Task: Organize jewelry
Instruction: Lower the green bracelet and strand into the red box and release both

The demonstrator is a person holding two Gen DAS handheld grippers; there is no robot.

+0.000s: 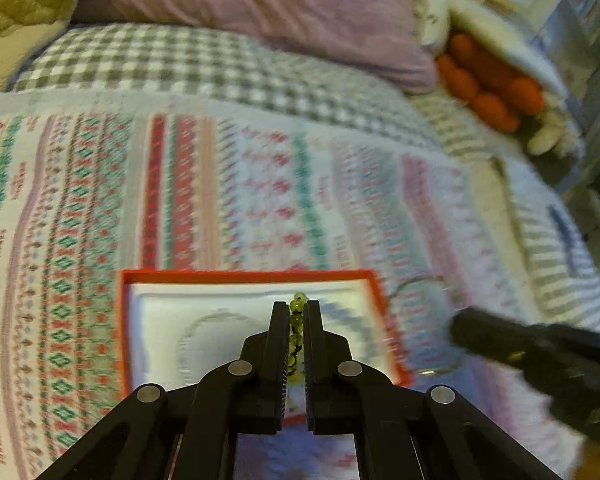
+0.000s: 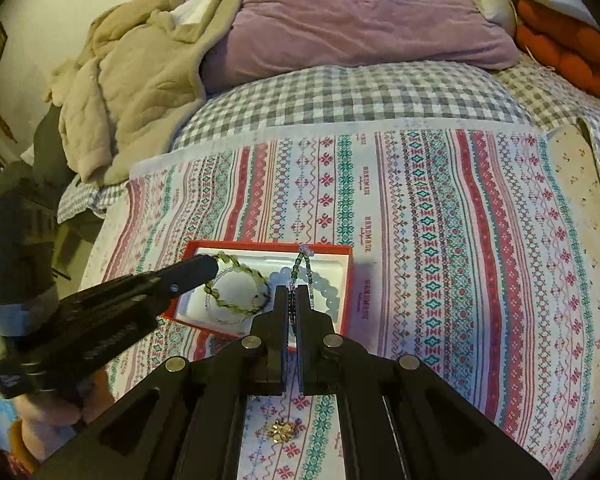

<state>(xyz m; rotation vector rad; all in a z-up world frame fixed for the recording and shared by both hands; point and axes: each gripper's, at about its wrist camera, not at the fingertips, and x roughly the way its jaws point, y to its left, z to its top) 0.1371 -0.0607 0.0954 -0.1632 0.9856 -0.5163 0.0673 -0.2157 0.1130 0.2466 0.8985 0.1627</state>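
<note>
The bed (image 2: pixel 340 92) fills both views, and a patterned cloth (image 2: pixel 440 240) is spread over its near part. The red box (image 2: pixel 350 280) with a white lining lies on this cloth, at lower centre of the left wrist view and just left of centre in the right wrist view. Its long sides run left to right across both frames.

The left tool (image 1: pixel 296 312) is pinching the green bead bracelet (image 2: pixel 240 284). In the right wrist view this tool enters from the lower left of the frame, and the bracelet hangs as an open loop from its tip, directly over the left half of the box lining. The loop appears to touch or nearly touch the lining; contact cannot be confirmed.

The right tool (image 2: pixel 293 292) is pinching a thin beaded strand (image 2: pixel 302 268). The strand rises as a narrow loop above the tips, and its top lies over the far rim of the box. A pale blue bead bracelet (image 2: pixel 328 284) already rests in the right half of the box, just right of this tool.

Judgement: both tools are above the box, so release depends on lowering only. The left tool is nearer to free lining.

A small gold ornament (image 2: pixel 283 432) lies on the cloth at the bottom of the right wrist view, outside the box.
</note>
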